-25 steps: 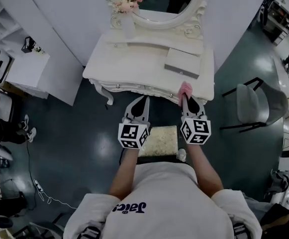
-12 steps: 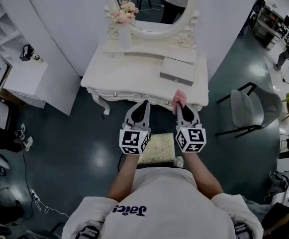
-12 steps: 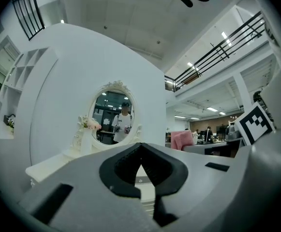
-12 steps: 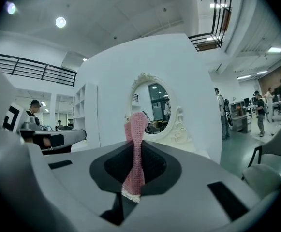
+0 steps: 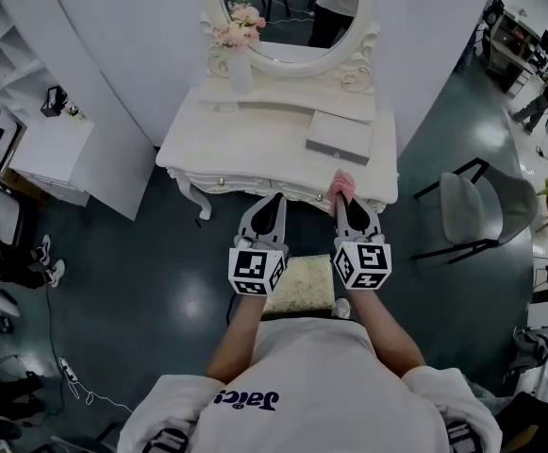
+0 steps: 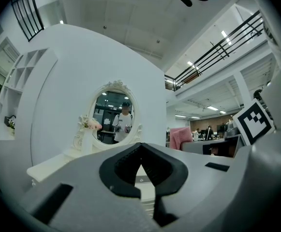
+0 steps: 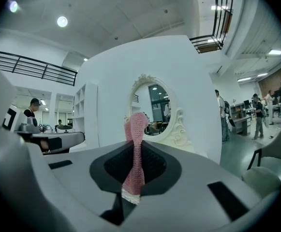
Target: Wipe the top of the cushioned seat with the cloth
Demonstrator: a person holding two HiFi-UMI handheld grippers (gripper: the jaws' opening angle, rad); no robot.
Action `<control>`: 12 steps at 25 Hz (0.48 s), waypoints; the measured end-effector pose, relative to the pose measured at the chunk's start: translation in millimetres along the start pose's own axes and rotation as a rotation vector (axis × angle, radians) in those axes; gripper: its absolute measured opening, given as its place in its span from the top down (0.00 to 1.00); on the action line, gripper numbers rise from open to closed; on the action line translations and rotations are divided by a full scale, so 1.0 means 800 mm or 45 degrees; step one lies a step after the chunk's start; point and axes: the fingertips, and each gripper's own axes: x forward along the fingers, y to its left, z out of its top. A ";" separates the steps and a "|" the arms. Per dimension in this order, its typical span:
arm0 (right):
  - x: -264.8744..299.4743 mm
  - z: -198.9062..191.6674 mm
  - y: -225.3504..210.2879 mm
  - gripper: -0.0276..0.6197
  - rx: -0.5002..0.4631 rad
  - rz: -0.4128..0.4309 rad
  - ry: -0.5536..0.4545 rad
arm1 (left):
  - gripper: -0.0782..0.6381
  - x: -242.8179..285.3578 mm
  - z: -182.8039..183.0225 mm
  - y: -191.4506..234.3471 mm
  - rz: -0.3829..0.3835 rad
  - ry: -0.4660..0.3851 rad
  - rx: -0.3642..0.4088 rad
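Head view looks down over the person's chest to the seat [image 5: 302,274], whose pale cushioned top shows at 6 o'clock, low between the two marker cubes. Both tongs are held level above it and point toward 12 o'clock.

The left tongs [image 5: 274,199] are closed on nothing; in the left gripper view the left tongs [image 6: 140,146] meet at the tips, with only the tabletop beyond. The right tongs [image 5: 342,199] pinch the pink cloth [image 5: 340,184]. The right gripper view shows the cloth [image 7: 134,170] clamped between the pads in a narrow upright fold, with its end sticking out past the tips. It hangs in the air, clear of the cushion.

At 12 o'clock stands the white tabletop [image 5: 245,140] with a box [image 5: 338,137] on it, then a vase of flowers [image 5: 240,28] and the oval mirror [image 5: 288,12]. A grey chair [image 5: 472,206] stands at 3 o'clock.

This fits two stages alike: the cloth on its way down to the cushion, or lifted off it after wiping. Nothing on the cushion settles which.

Either way, I judge the grip should be kept firm, since the fold is thin. Any pass would want the tongs tipped down toward 6 o'clock, so that the cloth's free end meets the cushion rather than the hard tips. The strokes should overlap from edge to edge.
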 end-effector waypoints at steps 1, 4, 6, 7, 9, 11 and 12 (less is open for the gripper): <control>0.002 0.000 -0.001 0.92 -0.003 -0.002 0.002 | 0.88 0.001 0.000 0.001 -0.002 0.000 -0.002; 0.006 -0.001 -0.006 0.92 -0.004 -0.009 0.006 | 0.88 0.006 -0.002 -0.001 -0.015 0.004 -0.012; 0.007 0.001 -0.009 0.92 -0.004 -0.014 0.006 | 0.88 0.009 -0.001 -0.001 -0.017 0.005 -0.011; 0.008 0.001 -0.010 0.92 -0.004 -0.016 0.005 | 0.88 0.009 -0.001 0.000 -0.017 0.005 -0.010; 0.009 0.001 -0.011 0.92 -0.003 -0.018 0.003 | 0.88 0.010 0.000 0.001 -0.017 0.005 -0.008; 0.009 0.001 -0.011 0.92 -0.002 -0.020 0.002 | 0.88 0.010 -0.001 0.001 -0.017 0.008 -0.008; 0.009 0.000 -0.010 0.92 -0.001 -0.020 0.002 | 0.88 0.010 -0.002 0.001 -0.017 0.010 -0.009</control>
